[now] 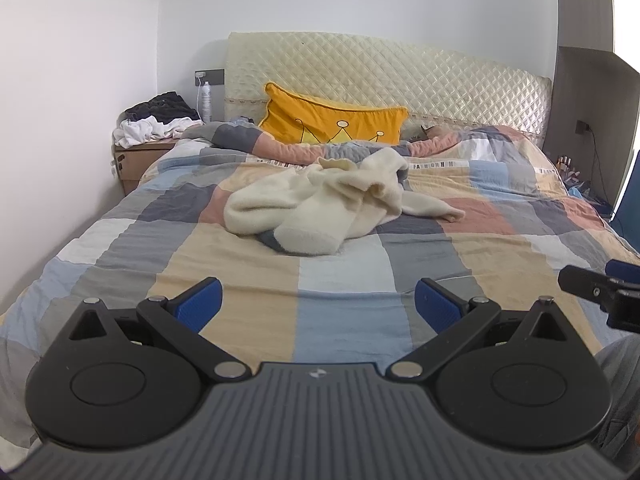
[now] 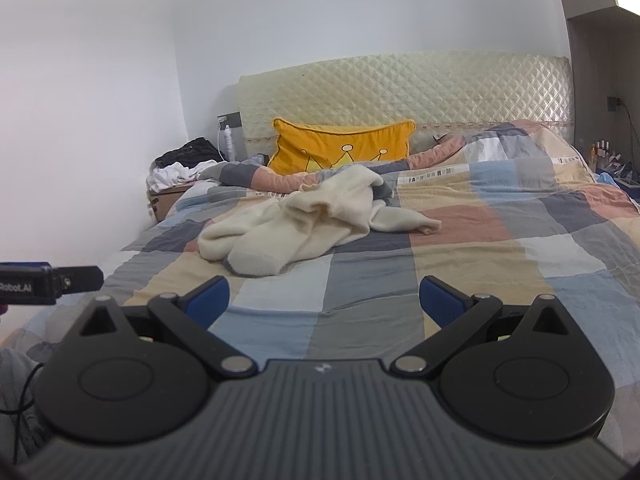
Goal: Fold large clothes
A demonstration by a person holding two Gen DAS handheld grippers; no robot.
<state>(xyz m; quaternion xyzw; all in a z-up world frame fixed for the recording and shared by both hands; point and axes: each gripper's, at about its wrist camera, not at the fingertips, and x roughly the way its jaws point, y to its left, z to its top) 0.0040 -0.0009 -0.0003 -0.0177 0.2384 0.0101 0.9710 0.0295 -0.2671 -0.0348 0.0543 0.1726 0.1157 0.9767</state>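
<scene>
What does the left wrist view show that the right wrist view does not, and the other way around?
Only the left wrist view shows the left gripper from behind, open, with the right gripper's tip at its right edge. Only the right wrist view shows the right gripper from behind, open, with the left gripper's body, bearing a printed label, at its left edge. Both show the crumpled cream garment lying on the patchwork quilt, untouched, the yellow crown pillow and the quilted headboard.
</scene>
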